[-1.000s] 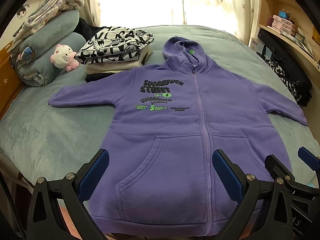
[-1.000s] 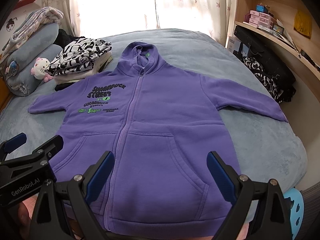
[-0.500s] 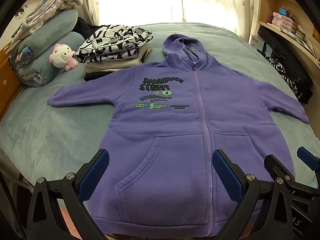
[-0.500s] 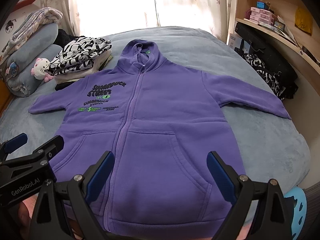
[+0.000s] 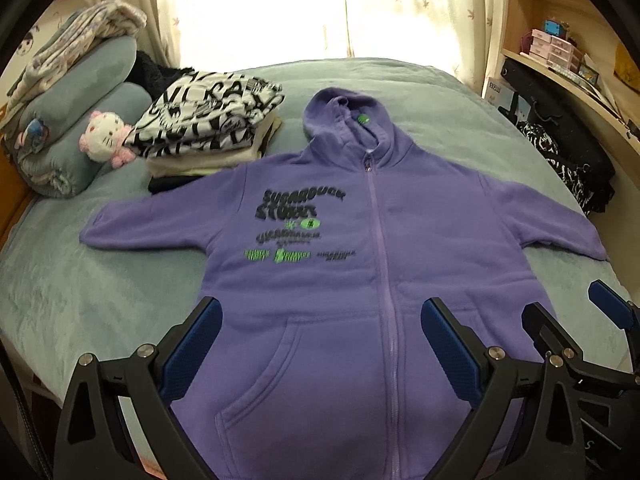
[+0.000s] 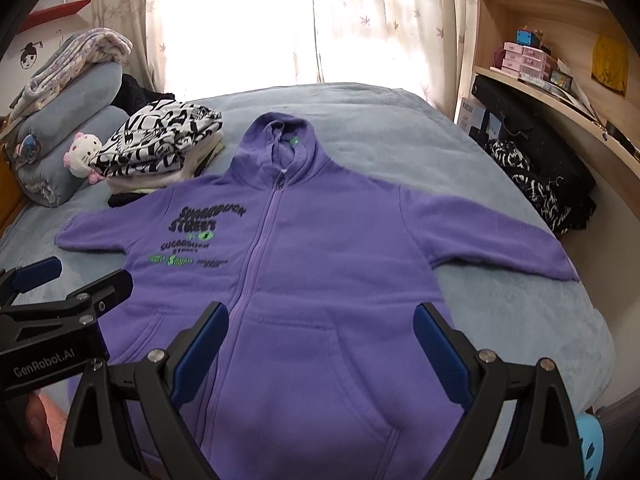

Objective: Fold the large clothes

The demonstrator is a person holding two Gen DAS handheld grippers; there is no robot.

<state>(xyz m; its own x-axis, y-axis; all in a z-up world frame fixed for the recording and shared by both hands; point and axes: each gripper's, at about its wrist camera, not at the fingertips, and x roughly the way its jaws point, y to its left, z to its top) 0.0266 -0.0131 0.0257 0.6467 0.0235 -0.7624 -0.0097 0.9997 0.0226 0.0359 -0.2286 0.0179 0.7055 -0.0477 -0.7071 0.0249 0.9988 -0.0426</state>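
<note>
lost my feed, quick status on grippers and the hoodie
Left gripper open, right gripper open, both empty above the hem. Purple hoodie flat, zipped, sleeves spread, unfolded. Folded pile touches one sleeve.

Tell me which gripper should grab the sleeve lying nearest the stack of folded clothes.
Left. That sleeve lies on the left gripper's side of the hoodie, below the folded stack. The right gripper would probably have to cross the zipper. Both are open and empty.

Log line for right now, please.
stage: pre-grasp | purple hoodie: flat, zipped, sleeves spread | left gripper: open | right gripper: open
</note>
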